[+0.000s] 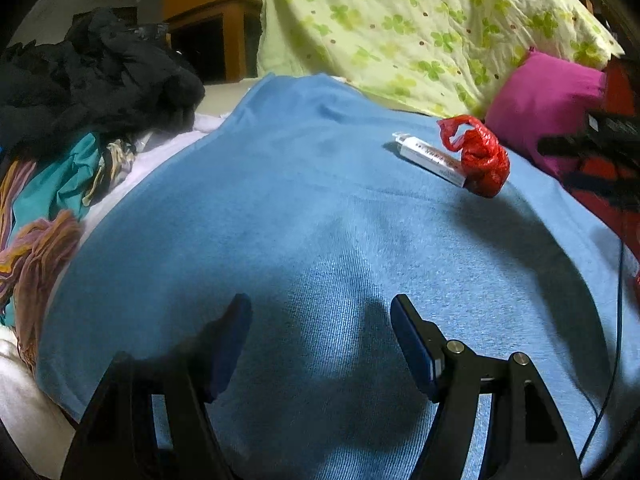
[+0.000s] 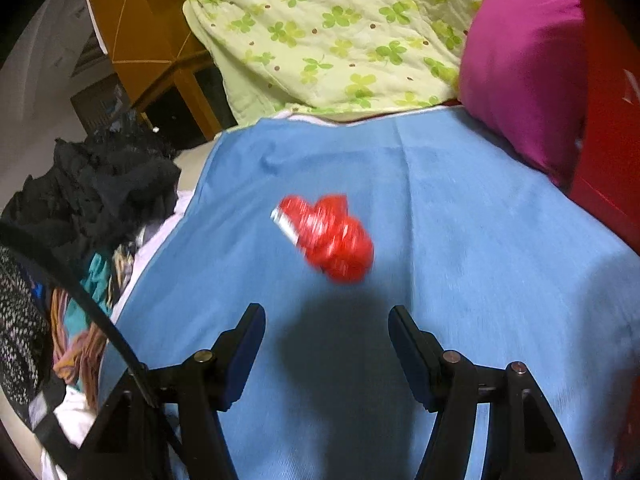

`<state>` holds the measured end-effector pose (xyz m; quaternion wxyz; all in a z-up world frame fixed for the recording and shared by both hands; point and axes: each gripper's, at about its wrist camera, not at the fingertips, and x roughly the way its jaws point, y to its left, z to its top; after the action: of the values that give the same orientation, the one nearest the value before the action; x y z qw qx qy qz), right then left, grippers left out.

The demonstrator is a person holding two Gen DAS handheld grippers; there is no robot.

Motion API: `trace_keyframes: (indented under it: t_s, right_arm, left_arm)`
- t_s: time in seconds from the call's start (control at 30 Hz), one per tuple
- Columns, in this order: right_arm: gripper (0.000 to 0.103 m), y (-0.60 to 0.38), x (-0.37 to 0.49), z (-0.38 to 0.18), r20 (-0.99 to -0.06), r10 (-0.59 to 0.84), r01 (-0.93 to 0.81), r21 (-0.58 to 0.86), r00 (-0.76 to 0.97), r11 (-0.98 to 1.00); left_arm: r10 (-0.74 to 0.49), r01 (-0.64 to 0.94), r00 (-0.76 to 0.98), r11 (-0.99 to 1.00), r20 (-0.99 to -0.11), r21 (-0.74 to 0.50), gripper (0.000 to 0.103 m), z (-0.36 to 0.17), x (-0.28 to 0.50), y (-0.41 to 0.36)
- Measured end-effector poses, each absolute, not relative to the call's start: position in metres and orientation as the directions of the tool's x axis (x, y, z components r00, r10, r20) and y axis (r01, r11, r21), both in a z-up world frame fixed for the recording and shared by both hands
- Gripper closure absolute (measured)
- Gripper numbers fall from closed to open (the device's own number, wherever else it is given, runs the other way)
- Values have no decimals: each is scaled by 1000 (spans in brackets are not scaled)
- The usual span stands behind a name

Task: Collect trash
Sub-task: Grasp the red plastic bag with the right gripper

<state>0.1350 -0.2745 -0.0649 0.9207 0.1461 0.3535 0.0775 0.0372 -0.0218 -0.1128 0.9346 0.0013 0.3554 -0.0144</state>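
The crumpled red wrapper (image 2: 332, 236), likely light and soft, suits a mid-bunch pinch; both grippers' jaws stand wide, empty.

We see our left gripper (image 1: 320, 344) and right gripper (image 2: 326, 354) built alike — black triangular-cutout arms, silver round screws at the pivots, dark blue pads lining the jaws — with a thin dark cable (image 1: 614, 344) alongside.

We count one crumpled red plastic bag (image 1: 478, 160), one small white box (image 1: 430, 156) touching it, one blue cloth (image 1: 280, 208), one magenta pillow (image 1: 548, 108), one clover-print quilt (image 1: 420, 28), one heap of dark clothes (image 1: 92, 80) (pieces uncountable), two grippers.
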Motion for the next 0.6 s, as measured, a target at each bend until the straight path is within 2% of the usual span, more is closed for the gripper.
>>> trace_keyframes:
  t_s: [0.13, 0.43, 0.47, 0.6]
  right_arm:
    - [35, -277, 176, -72, -615, 273, -67, 337, 740, 939]
    - [36, -267, 234, -100, -676, 292, -77, 330, 676, 941]
    - [46, -270, 237, -105, -685, 294, -65, 340, 667, 938]
    - [60, -288, 233, -99, -667, 329, -30, 418, 668, 908]
  left_arm:
    - [-14, 27, 737, 1000, -676, 8, 31, -118, 43, -24]
    - [3, 41, 720, 998, -694, 47, 31, -125, 47, -31]
    - [8, 42, 716, 998, -698, 54, 31, -125, 47, -32]
    - [1, 50, 703, 997, -711, 51, 31, -119, 53, -35]
